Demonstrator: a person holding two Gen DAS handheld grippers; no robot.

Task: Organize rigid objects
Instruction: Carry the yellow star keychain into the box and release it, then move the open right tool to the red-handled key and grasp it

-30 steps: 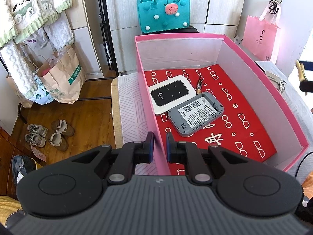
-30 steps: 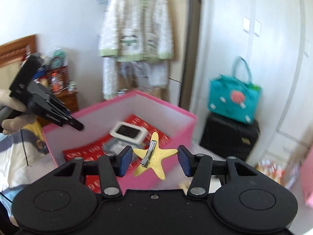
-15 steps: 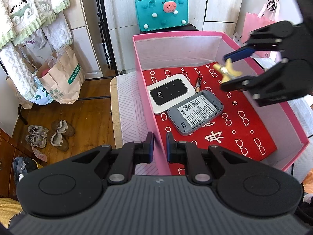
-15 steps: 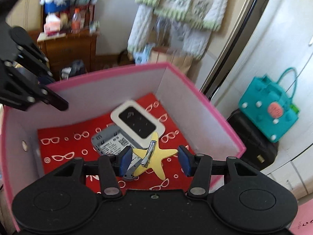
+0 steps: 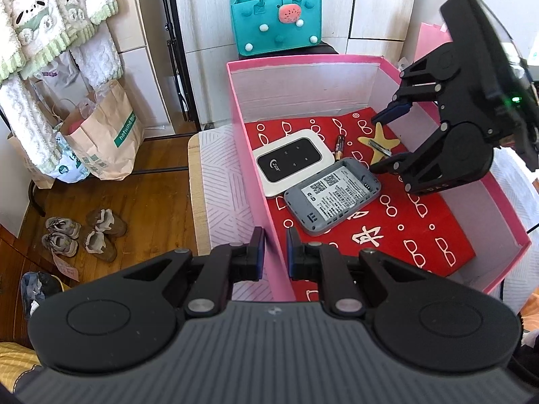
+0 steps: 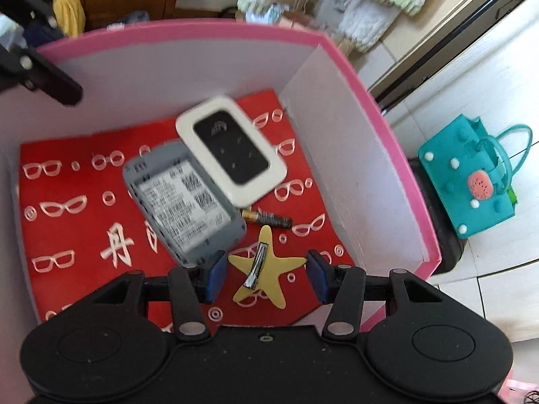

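A pink box (image 5: 303, 60) with a red glasses-print lining holds a white pocket router (image 5: 294, 161), a grey device (image 5: 333, 195) lying label up, and a small battery (image 5: 339, 144). My left gripper (image 5: 274, 257) is shut on the box's near-left wall, which runs between its pads. My right gripper (image 5: 375, 144) reaches down into the box from the right. It is shut on a yellow star hair clip (image 6: 276, 269), whose tips touch both pads. The star hangs low over the lining beside the battery (image 6: 266, 219) and the grey device (image 6: 183, 202).
A teal felt bag (image 5: 276, 20) stands on a dark case behind the box. Paper bags (image 5: 104, 134), hanging knitwear and shoes (image 5: 84, 232) are on the wooden floor to the left. The box rests on a striped cloth (image 5: 222, 181).
My right gripper has come in over the box's right side, rolled and sunk, carrying the star down close to the lining. My left gripper has kept still on the wall.
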